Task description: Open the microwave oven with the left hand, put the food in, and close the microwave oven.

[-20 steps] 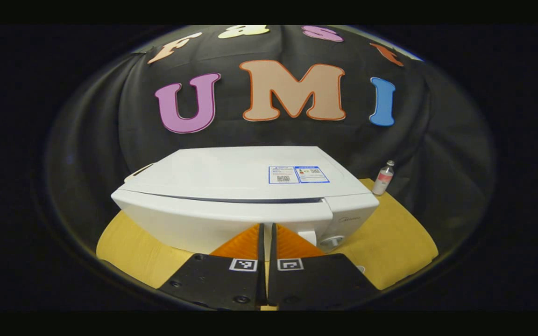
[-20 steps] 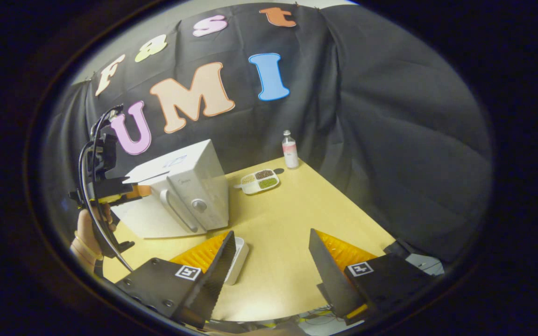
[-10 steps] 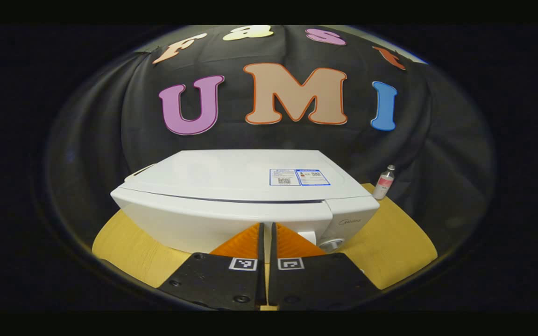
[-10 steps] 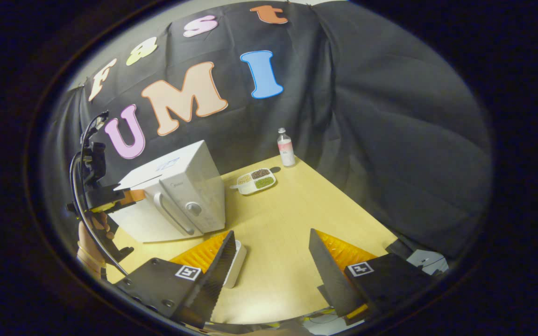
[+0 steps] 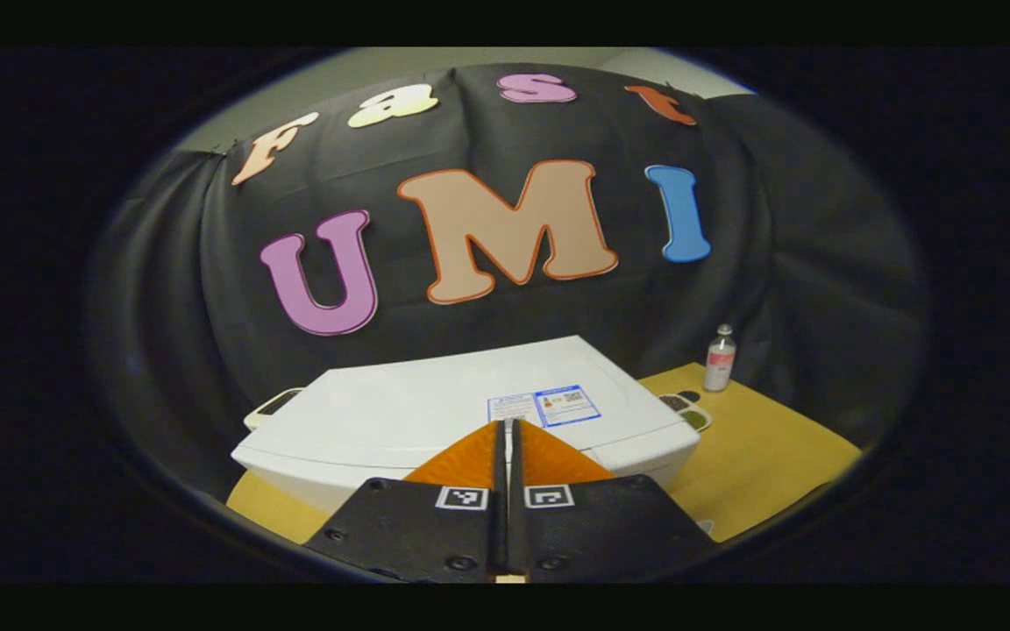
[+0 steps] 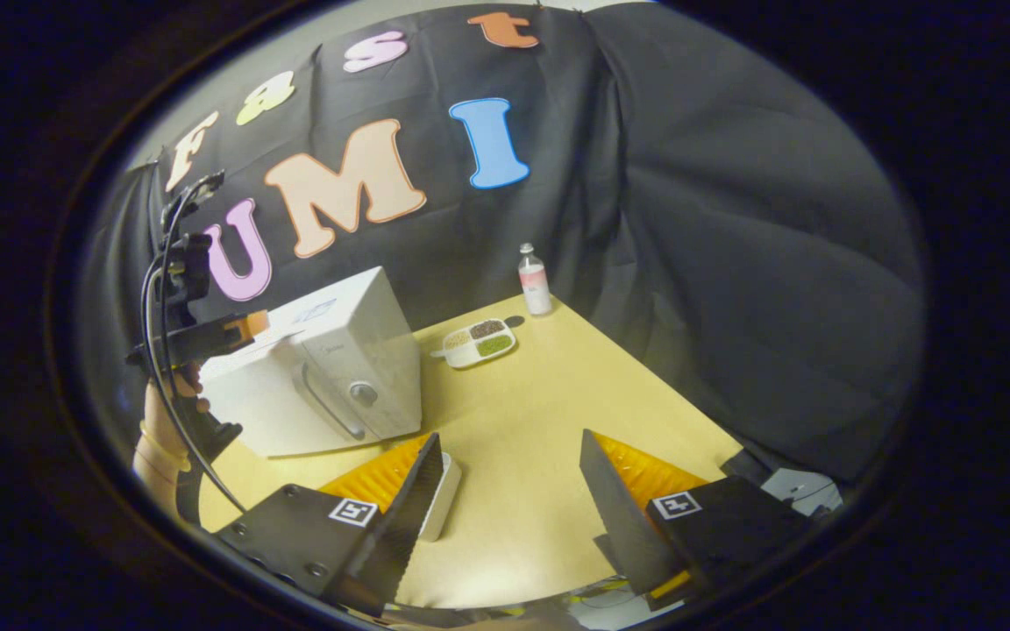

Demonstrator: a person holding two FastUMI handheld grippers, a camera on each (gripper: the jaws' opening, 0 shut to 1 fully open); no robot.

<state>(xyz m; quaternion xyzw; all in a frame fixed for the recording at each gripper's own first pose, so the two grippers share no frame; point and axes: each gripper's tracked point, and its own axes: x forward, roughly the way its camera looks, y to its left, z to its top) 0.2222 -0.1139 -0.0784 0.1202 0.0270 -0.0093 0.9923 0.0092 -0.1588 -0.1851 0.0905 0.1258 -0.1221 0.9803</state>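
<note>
Leftmost, hand: in the right gripper view a person's hand grips the handle of the left gripper at the far left edge, with a dark cable looping beside it.
Left gripper: its own view shows the left gripper with the two fingers together, nothing between them; it is raised above the front top edge of the microwave oven. The right gripper view shows its tip at the oven's upper front corner, free of the door handle.
Microwave oven: the white microwave oven stands on the left part of the table, door closed, with a vertical door handle and a round knob on the front; a label lies on its top panel.
White container: a small white container lies on the table in front of the oven, just beside the left finger of the right gripper; its contents cannot be told.
Divided tray: a white divided tray with brown, tan and green fillings sits right of the oven, near the back.
Bottle: a small clear bottle with a pink label stands upright at the table's back corner, near the tray.
Table: the yellow wooden table carries all of these.
Right gripper: the right gripper hovers low over the near table edge, fingers wide apart and empty.
</note>
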